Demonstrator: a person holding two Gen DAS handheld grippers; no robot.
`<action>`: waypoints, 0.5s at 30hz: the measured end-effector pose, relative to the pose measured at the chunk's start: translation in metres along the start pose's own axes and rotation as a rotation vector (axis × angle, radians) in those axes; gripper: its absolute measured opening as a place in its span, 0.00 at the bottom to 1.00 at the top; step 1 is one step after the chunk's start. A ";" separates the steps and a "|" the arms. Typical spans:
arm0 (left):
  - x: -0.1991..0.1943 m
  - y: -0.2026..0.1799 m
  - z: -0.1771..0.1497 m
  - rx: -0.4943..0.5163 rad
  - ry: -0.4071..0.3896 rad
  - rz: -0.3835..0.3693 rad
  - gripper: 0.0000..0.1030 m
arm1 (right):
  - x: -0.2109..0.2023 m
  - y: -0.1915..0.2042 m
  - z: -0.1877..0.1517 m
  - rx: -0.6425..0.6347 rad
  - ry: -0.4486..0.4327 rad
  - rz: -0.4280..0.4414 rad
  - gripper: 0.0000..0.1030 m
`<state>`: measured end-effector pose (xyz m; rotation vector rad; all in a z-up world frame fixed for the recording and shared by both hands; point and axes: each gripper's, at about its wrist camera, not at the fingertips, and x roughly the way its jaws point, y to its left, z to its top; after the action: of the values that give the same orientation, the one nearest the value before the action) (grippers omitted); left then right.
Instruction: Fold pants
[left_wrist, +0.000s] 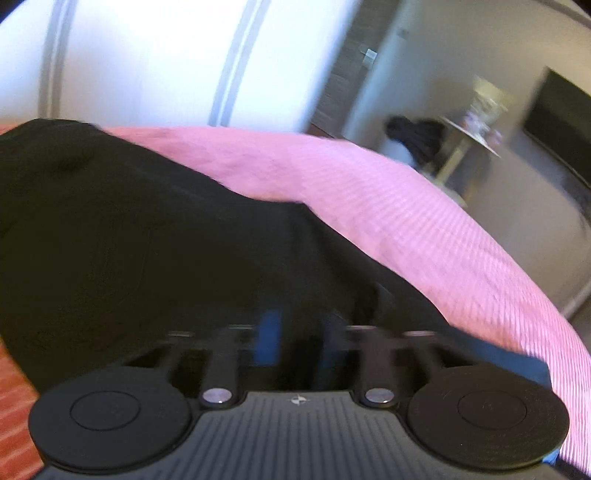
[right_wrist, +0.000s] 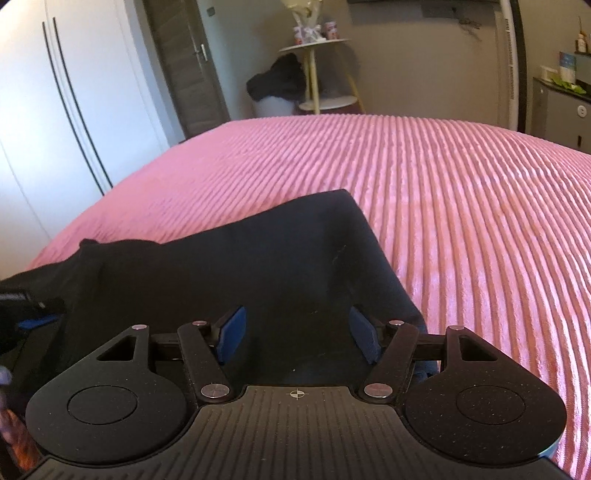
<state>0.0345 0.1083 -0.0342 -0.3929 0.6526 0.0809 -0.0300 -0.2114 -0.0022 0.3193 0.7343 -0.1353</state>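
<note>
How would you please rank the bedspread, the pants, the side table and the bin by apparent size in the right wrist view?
1. Bedspread.
2. Pants, enlarged by nearness.
3-4. Side table and bin: the far table looks larger; clothes partly hide the bin.

We see the pants (right_wrist: 258, 273) lying on the bed (right_wrist: 461, 206), toward its near left part, with open bedcover to their right and beyond them. Our right tool (right_wrist: 297, 334) sits over the near end of the pants, its fingers apart on either side of the cloth. Our left tool (right_wrist: 33, 317) is at the pants' left end. Beyond the bed's far edge stands a small round table (right_wrist: 314, 48), a bin (right_wrist: 273, 107) to its left, and a wardrobe (right_wrist: 55, 92) along the left wall.
</note>
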 end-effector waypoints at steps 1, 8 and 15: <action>-0.005 0.008 0.003 -0.056 -0.015 -0.001 0.74 | 0.000 0.000 0.000 -0.003 0.000 0.005 0.68; -0.063 0.085 0.021 -0.352 -0.172 -0.012 0.85 | 0.006 -0.001 0.000 0.018 0.016 0.034 0.75; -0.099 0.218 0.022 -0.619 -0.246 0.025 0.84 | 0.010 0.003 0.001 0.031 0.024 0.086 0.77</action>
<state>-0.0741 0.3227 -0.0306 -0.9547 0.3769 0.3542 -0.0219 -0.2089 -0.0075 0.3818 0.7419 -0.0613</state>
